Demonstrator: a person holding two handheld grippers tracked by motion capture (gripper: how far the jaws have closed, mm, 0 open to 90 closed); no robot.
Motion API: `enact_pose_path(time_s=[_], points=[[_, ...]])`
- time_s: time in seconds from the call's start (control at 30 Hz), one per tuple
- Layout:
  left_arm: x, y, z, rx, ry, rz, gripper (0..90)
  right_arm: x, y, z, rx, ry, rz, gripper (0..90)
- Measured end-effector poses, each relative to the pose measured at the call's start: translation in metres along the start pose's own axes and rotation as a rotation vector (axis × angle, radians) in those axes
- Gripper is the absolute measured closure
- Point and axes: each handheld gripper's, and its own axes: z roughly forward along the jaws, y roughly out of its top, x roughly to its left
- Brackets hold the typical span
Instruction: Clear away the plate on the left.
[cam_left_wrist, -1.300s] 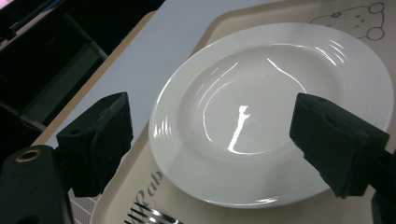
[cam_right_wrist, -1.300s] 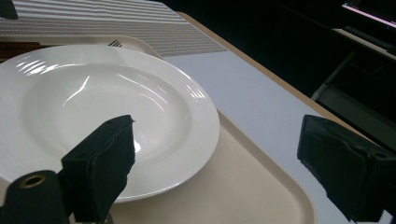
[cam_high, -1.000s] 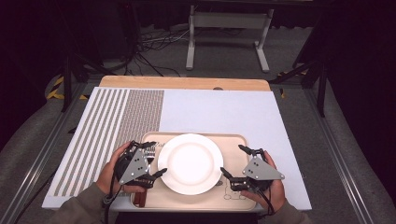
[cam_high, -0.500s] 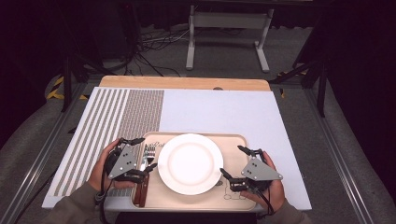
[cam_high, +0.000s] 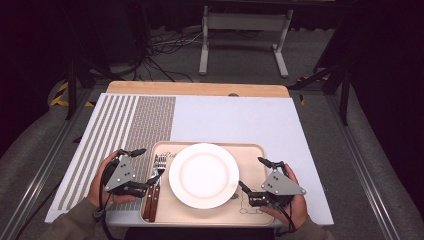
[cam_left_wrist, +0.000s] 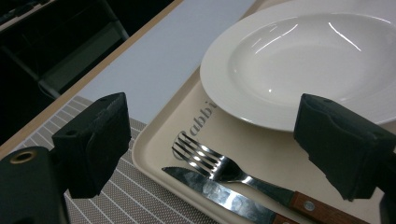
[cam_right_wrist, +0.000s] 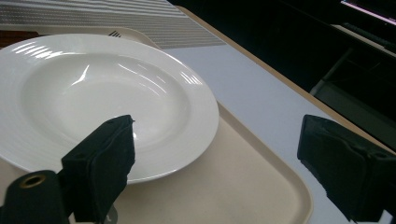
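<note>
Beige tray (cam_high: 252, 150) is carrying plate (cam_high: 203, 175), fork (cam_high: 159, 172) and knife (cam_high: 149, 200) at its left edge — left gripper (cam_high: 145, 165), gaping empty, is needing a low approach; right gripper (cam_high: 255, 175) is idling open

Dark room, grey carpet floor (cam_high: 240, 55), white metal stand (cam_high: 243, 22)

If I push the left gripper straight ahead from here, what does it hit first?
Most likely the fork and knife lying on the tray, straight ahead between the open fingers of the left gripper. The white plate lies just beyond. Depth is uncertain.
</note>
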Motion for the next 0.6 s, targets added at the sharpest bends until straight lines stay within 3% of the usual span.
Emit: enact_pose_path(time_s=[0.6], points=[[0.005,-0.023,-0.026,-0.017,0.025,-0.123,6.8,0.0,-0.007,-0.004,0.013,-0.012,0.029,12.0]])
